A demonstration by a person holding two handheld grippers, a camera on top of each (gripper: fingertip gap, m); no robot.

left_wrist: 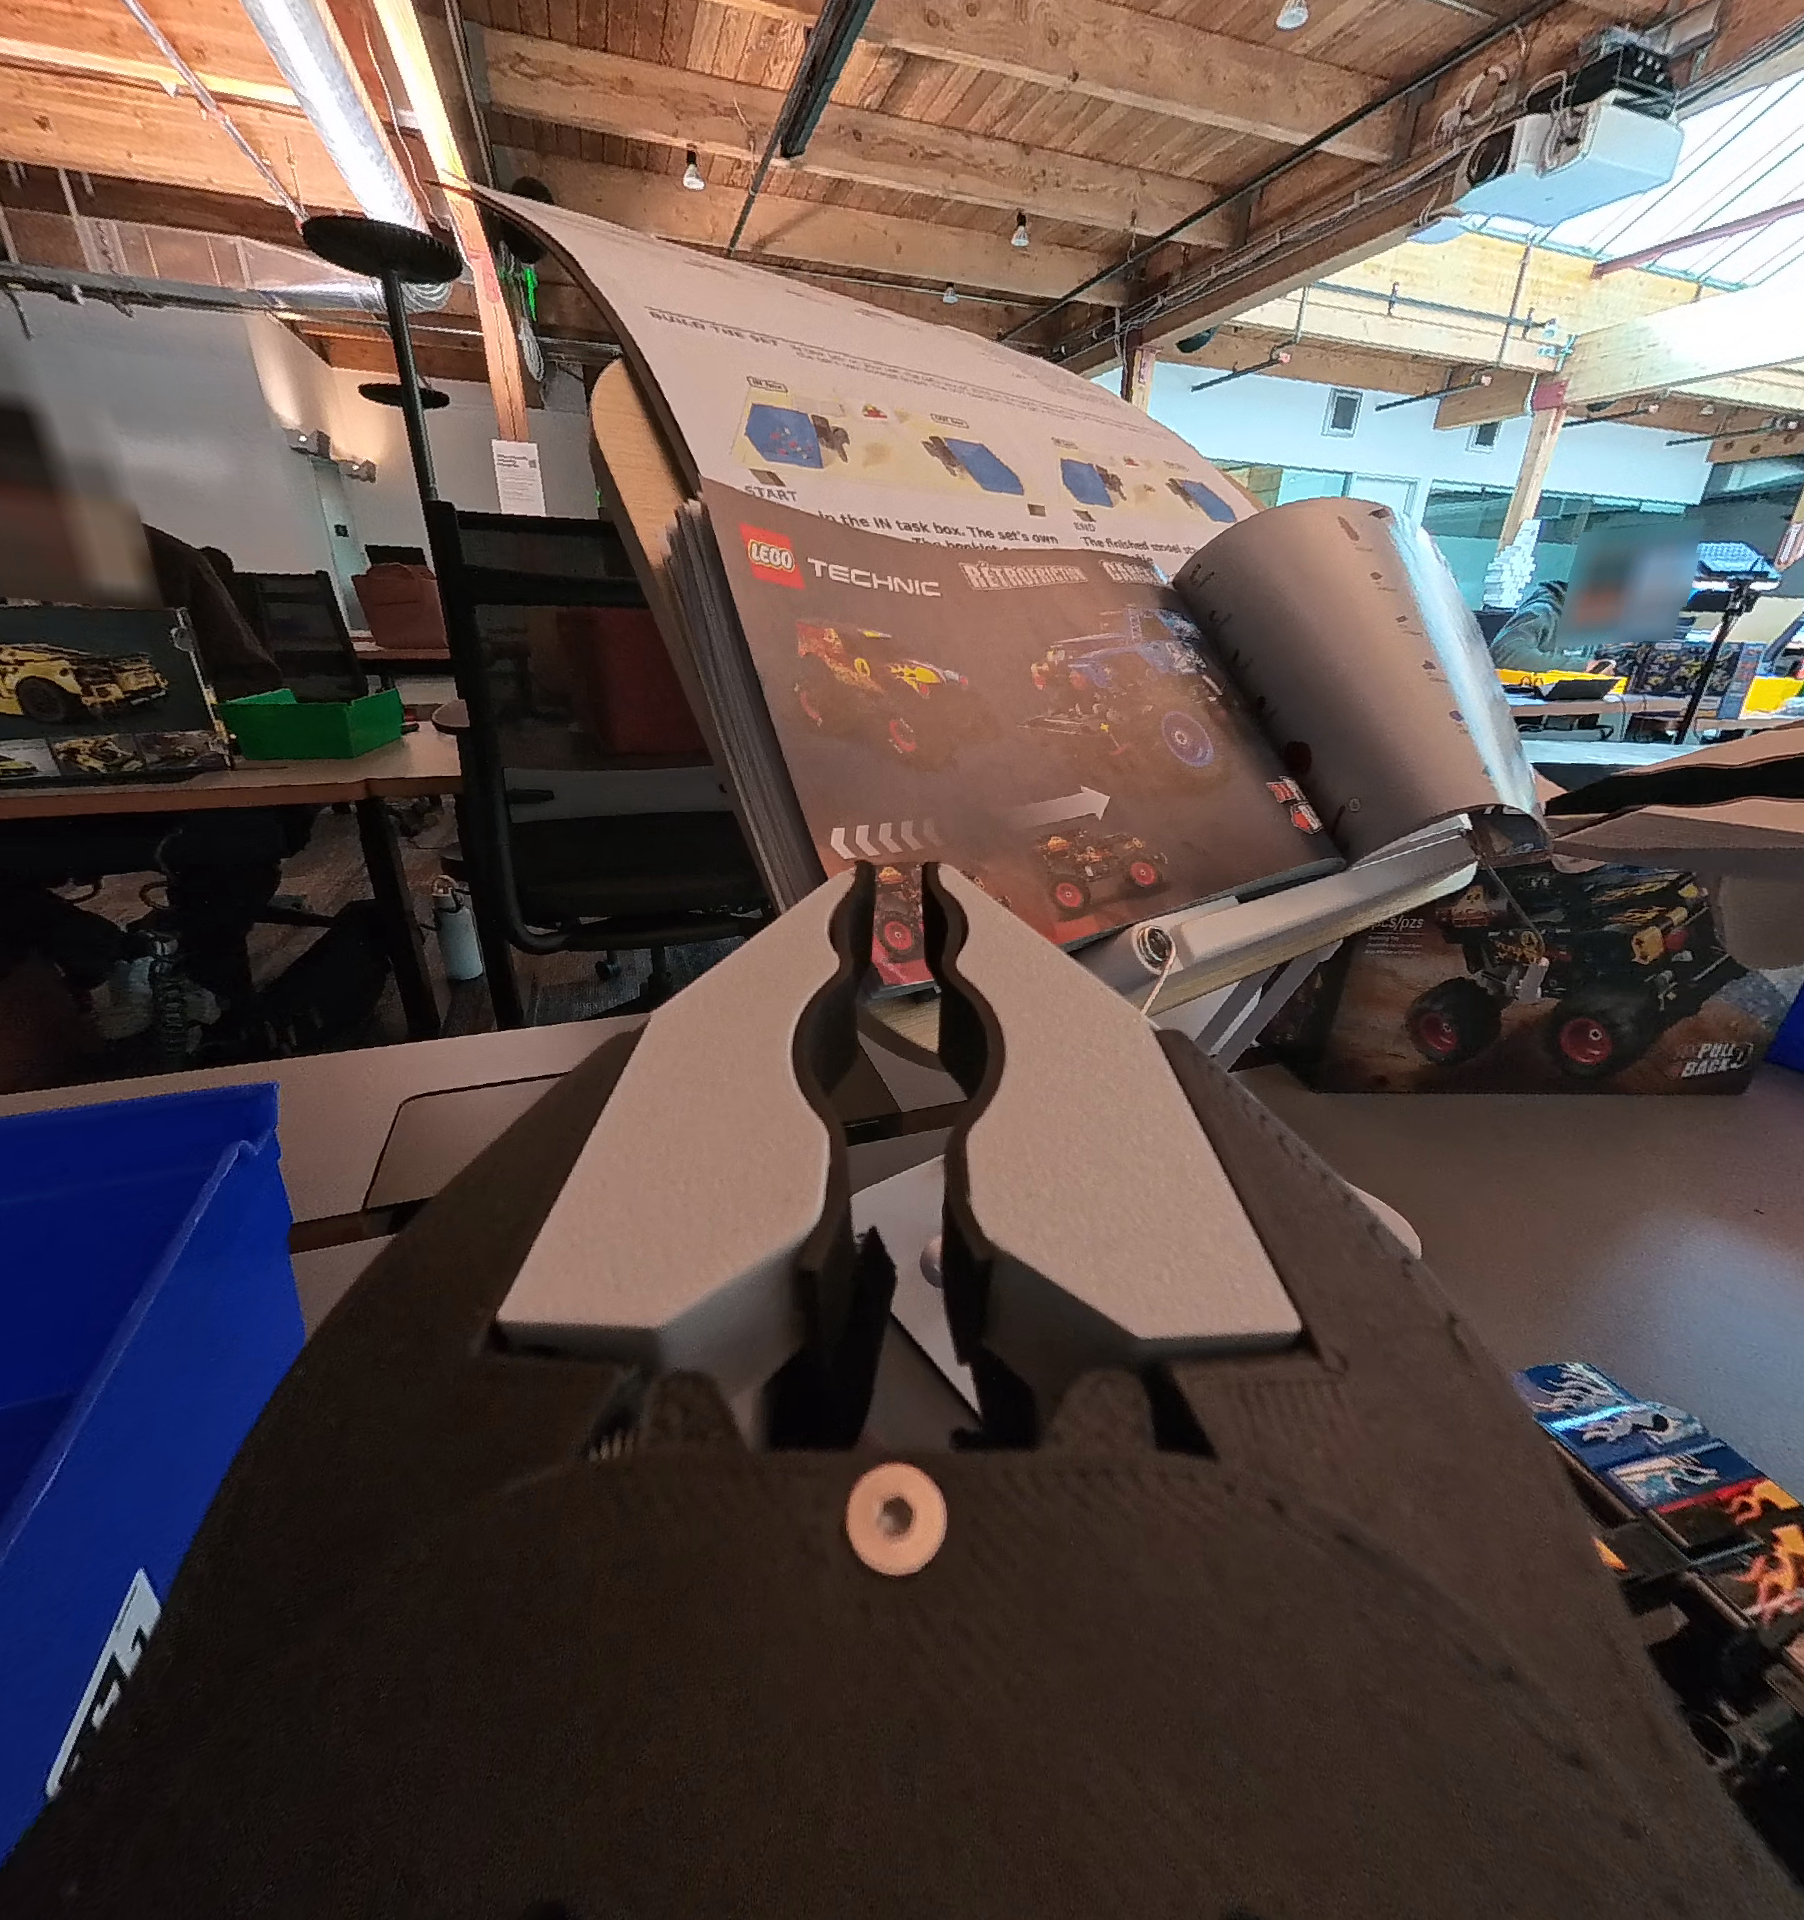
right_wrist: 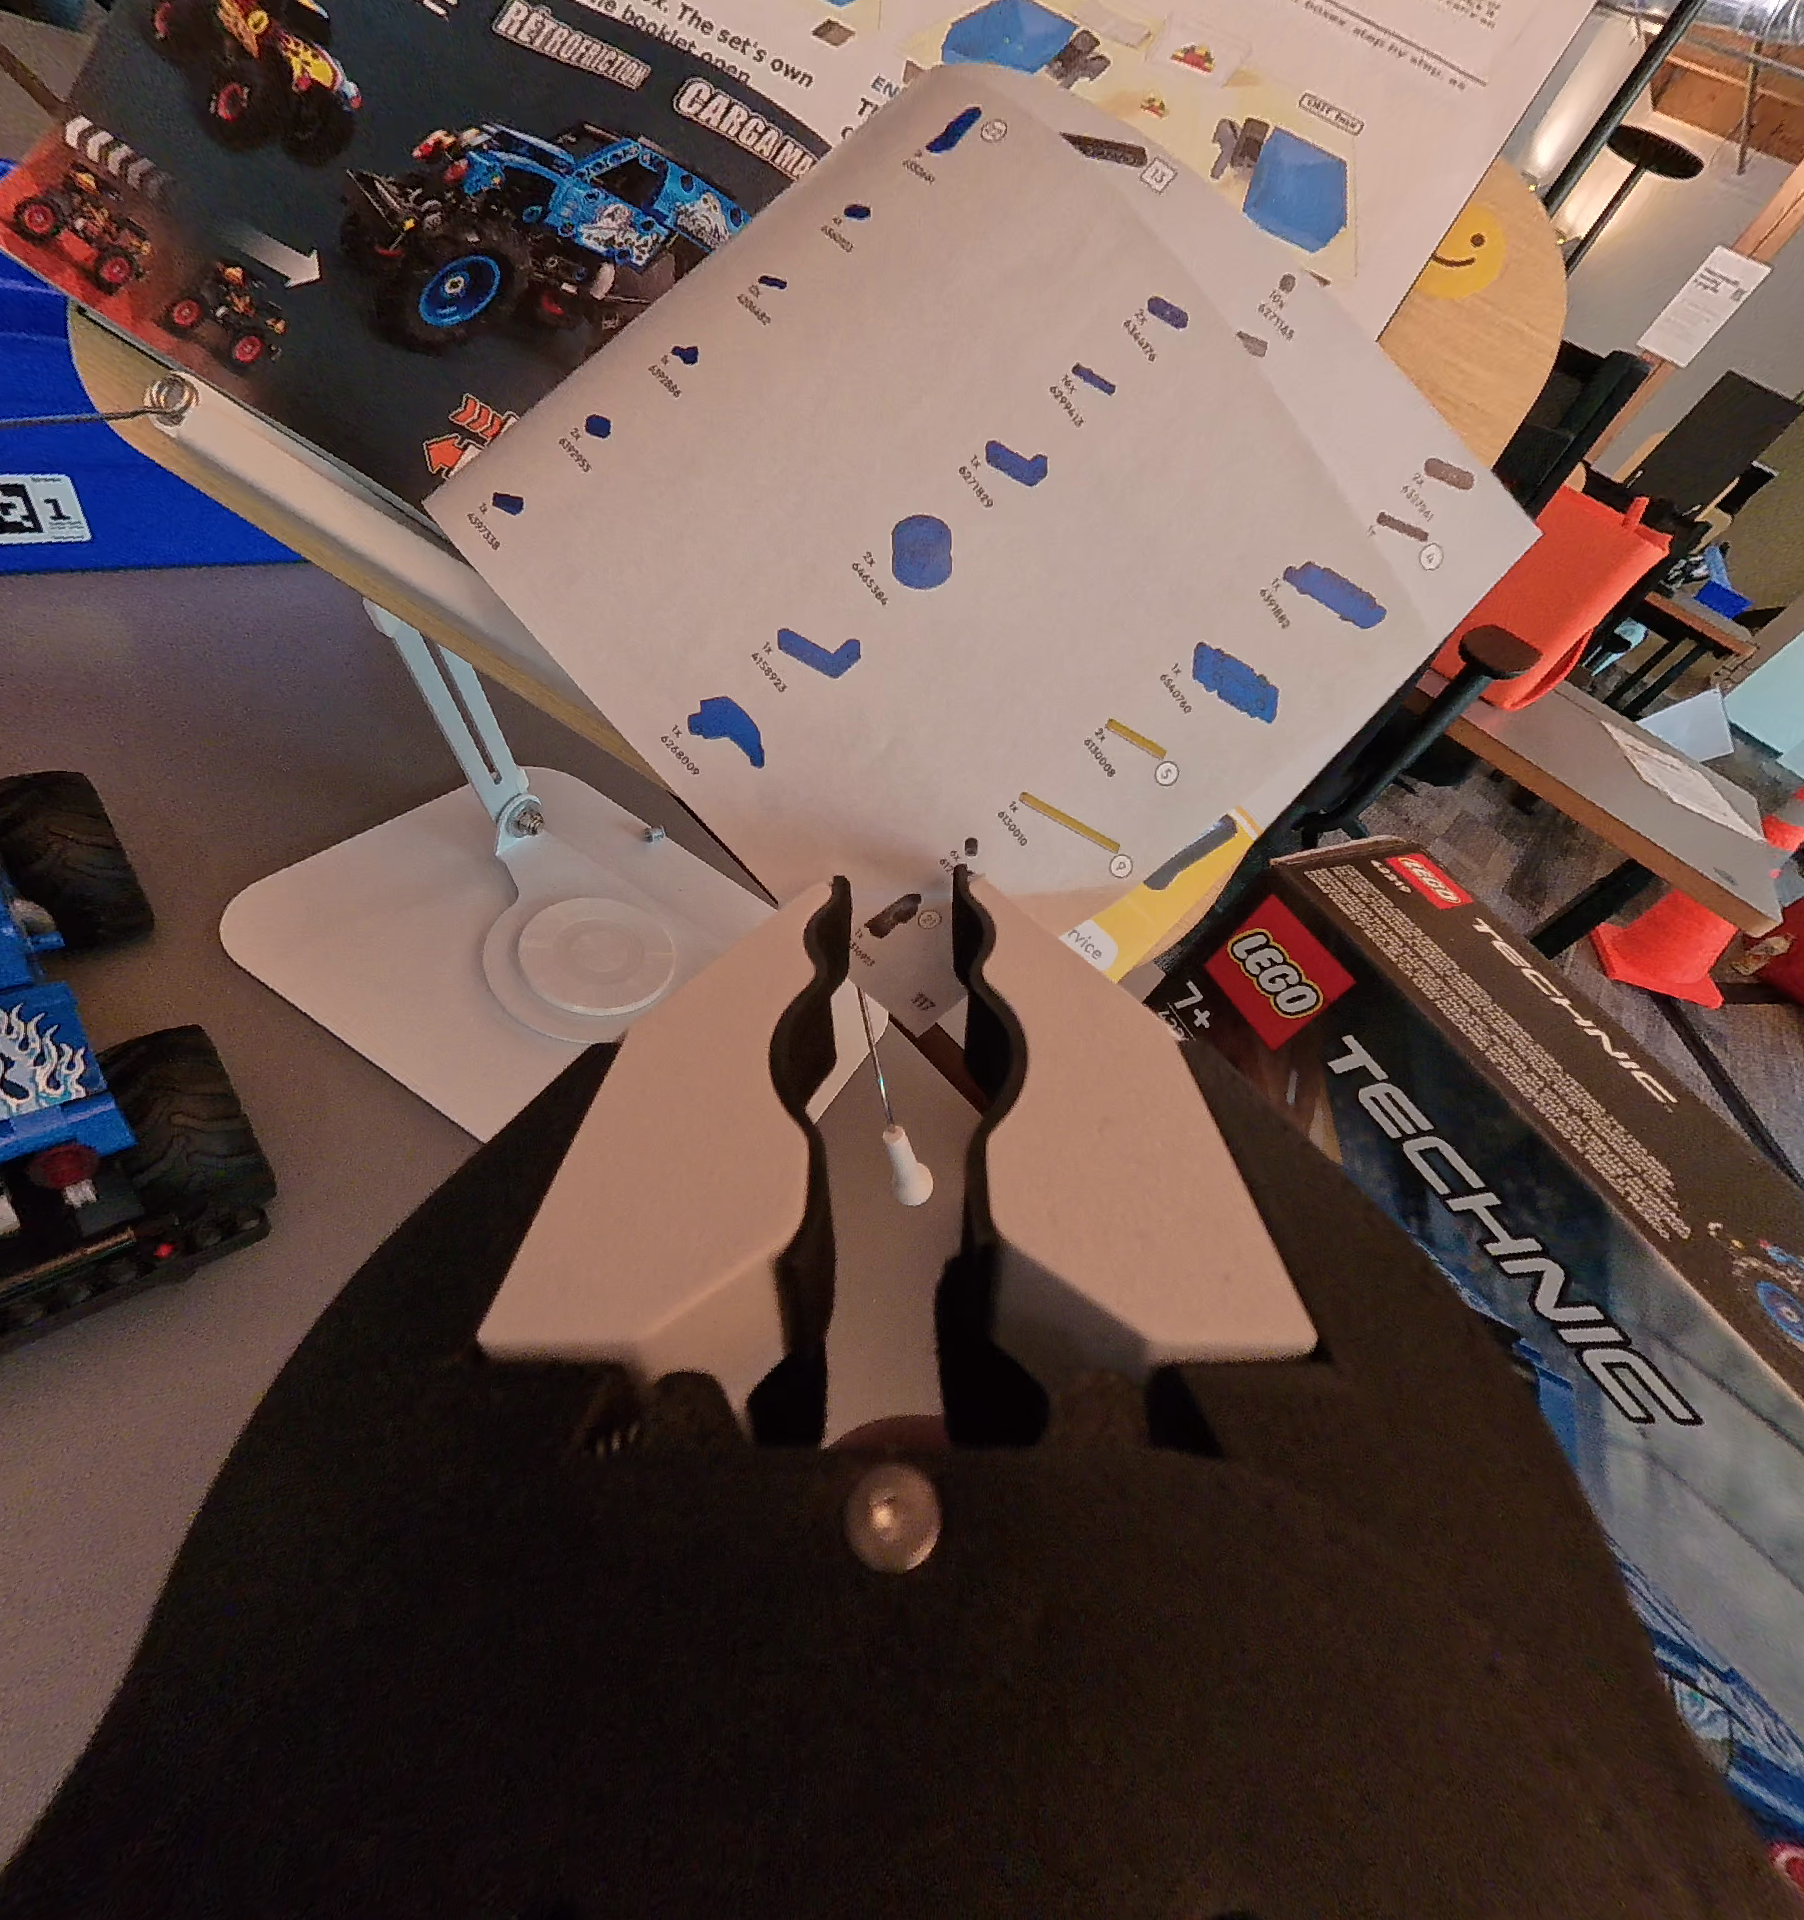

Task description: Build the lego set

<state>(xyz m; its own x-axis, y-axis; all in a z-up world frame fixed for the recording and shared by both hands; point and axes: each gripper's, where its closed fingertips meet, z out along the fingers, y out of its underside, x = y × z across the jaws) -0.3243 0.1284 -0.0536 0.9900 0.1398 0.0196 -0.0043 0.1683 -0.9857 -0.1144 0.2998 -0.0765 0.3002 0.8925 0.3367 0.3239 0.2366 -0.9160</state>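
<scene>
An instruction booklet (left_wrist: 981, 707) stands open on a tilted white stand (left_wrist: 1241, 935). Its last page, a parts list (right_wrist: 981, 520), is lifted and curls up (left_wrist: 1345, 665). My right gripper (right_wrist: 903, 894) is open; the page's bottom corner lies loosely between its jaws, and the stand's thin wire page holder (right_wrist: 903, 1174) lies below the gap. My left gripper (left_wrist: 895, 878) is empty with only a narrow gap, held above the table in front of the booklet's lower edge. A built blue monster truck (right_wrist: 36, 1091) stands on the table at the left, also low right in the left wrist view (left_wrist: 1708, 1507).
A blue bin (left_wrist: 98, 1351) sits left of my left gripper. The set's box (right_wrist: 1500, 1195) lies right of the stand, also in the left wrist view (left_wrist: 1552, 987). A printed task sheet (left_wrist: 877, 395) leans behind the booklet. Chairs and other tables stand beyond the table edge. About 30 cm separates my left fingertips from my right.
</scene>
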